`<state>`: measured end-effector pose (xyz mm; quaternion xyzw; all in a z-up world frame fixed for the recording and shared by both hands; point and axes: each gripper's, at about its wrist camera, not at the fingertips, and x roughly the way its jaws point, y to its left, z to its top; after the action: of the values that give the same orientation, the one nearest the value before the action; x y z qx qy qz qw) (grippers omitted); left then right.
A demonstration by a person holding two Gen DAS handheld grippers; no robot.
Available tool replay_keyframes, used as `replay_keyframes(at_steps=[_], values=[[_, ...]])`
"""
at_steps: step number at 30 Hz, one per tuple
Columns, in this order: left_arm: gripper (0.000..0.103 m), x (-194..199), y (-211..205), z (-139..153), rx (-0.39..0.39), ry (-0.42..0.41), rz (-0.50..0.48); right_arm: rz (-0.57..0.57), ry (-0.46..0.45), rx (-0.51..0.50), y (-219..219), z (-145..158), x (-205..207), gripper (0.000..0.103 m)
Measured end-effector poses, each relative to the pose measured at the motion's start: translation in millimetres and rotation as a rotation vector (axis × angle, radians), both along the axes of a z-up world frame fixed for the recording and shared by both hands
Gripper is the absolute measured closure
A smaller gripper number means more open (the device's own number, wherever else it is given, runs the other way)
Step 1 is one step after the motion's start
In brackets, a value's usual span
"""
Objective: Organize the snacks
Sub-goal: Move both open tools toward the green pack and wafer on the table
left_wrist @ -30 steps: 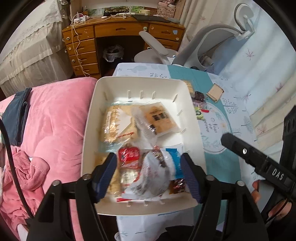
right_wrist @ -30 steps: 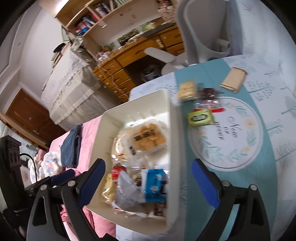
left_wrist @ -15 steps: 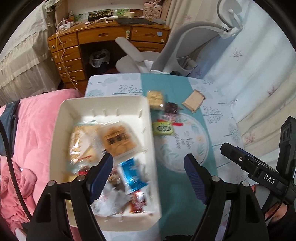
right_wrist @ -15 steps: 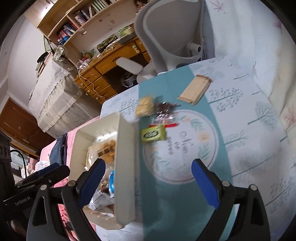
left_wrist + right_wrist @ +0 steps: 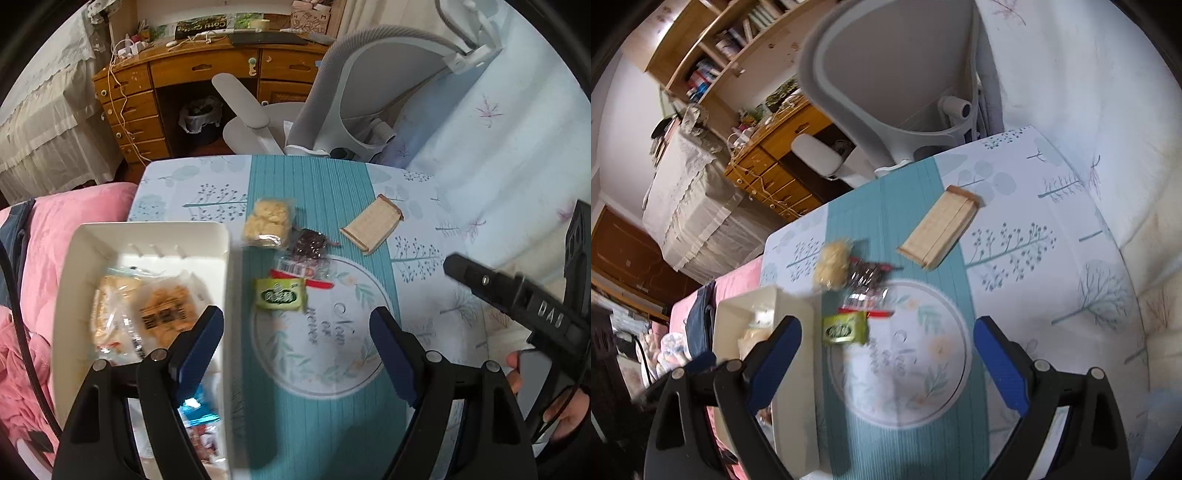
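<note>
A white bin [image 5: 147, 236] holding several snack packets stands at the table's left edge; it also shows in the right wrist view [image 5: 798, 369]. On the teal runner lie a green packet [image 5: 280, 293] [image 5: 845, 328], a yellow cracker pack [image 5: 267, 221] [image 5: 831, 267], a dark candy packet [image 5: 310, 243] [image 5: 866, 275], a clear red-striped wrapper [image 5: 301, 269] and a beige wafer pack [image 5: 371, 223] [image 5: 940, 225]. My left gripper [image 5: 297, 347] is open and empty above the runner, near the green packet. My right gripper [image 5: 886, 354] is open and empty above the round print.
A grey office chair [image 5: 354, 92] stands behind the table. A pink quilt [image 5: 55, 229] lies left of the bin. A wooden desk [image 5: 192, 74] is at the back. The right gripper's body [image 5: 517, 306] shows at the right of the left wrist view.
Both grippers have swung right, away from over the bin toward the loose snacks on the runner. Both stay open and empty.
</note>
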<state>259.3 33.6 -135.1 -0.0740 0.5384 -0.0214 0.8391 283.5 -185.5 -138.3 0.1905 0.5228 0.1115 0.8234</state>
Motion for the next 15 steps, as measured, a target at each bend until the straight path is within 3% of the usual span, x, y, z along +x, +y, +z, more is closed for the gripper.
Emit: replay_keyframes(at_steps=[15], values=[[0.023, 70, -40, -68, 0.013, 0.092, 0.093, -0.073, 0.094, 0.028, -25, -53, 104, 0.008]])
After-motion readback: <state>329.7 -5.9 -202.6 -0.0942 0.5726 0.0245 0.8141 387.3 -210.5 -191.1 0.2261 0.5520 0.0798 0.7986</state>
